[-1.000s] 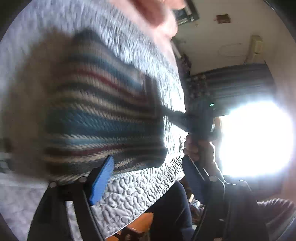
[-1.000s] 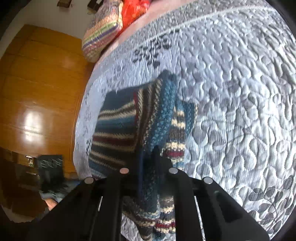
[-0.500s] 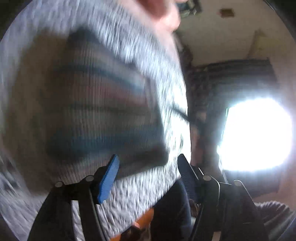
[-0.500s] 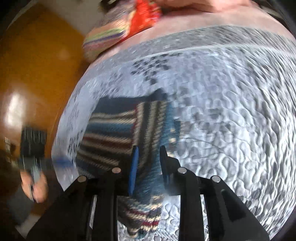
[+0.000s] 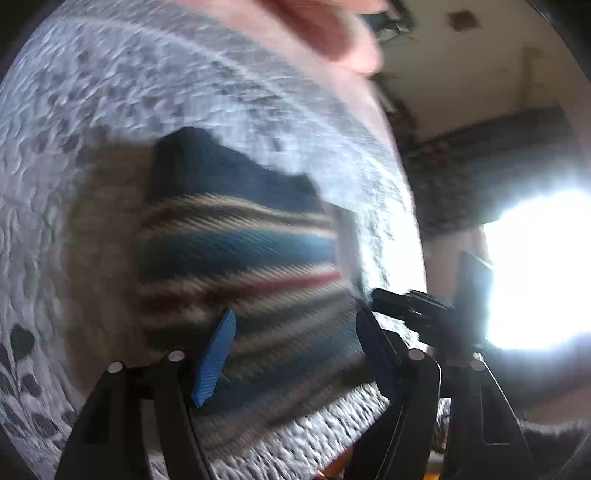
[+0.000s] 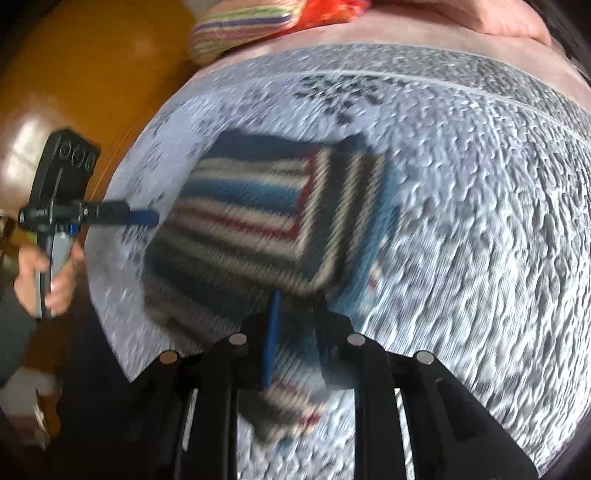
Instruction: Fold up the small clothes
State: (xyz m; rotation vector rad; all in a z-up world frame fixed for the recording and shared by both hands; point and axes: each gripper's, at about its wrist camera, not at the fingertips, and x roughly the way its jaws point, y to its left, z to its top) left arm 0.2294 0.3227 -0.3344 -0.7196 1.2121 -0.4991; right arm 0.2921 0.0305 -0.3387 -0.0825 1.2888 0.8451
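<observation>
Both views are motion-blurred.

A striped knitted sweater (image 5: pixel 236 258), small, in navy, teal, cream and dark red bands, is seen lying on a grey quilted bedspread (image 5: pixel 92 110) with a dark leaf print. In the right wrist view the sweater (image 6: pixel 258 221) is seen partly folded: one panel with stripes running across, and a flap laid over its right side with stripes running the other way. A narrow striped part trails toward the near edge of the bedspread (image 6: pixel 480 221).

Left tool (image 5: pixel 295 350): fingers spread wide apart, blue pad (image 5: pixel 216 354) visible on the left finger, nothing gripped; the near part of the sweater is seen between the fingers, whether touched cannot be told. In the right wrist view the left tool (image 6: pixel 147 217) is seen at the left edge of the bed, just beside the sweater, held by a hand (image 6: pixel 48 273).

Right tool (image 6: pixel 295 343): fingers released with a narrow gap, sweater fabric seen in the gap, not pinched. In the left wrist view the right tool (image 5: pixel 384 297) is seen at the right edge of the sweater.

A striped pillow (image 6: pixel 243 26) and a red-orange cloth (image 6: pixel 328 11) are noted at the far end of the bed. A wooden wardrobe (image 6: pixel 92 74) is noted at left.
</observation>
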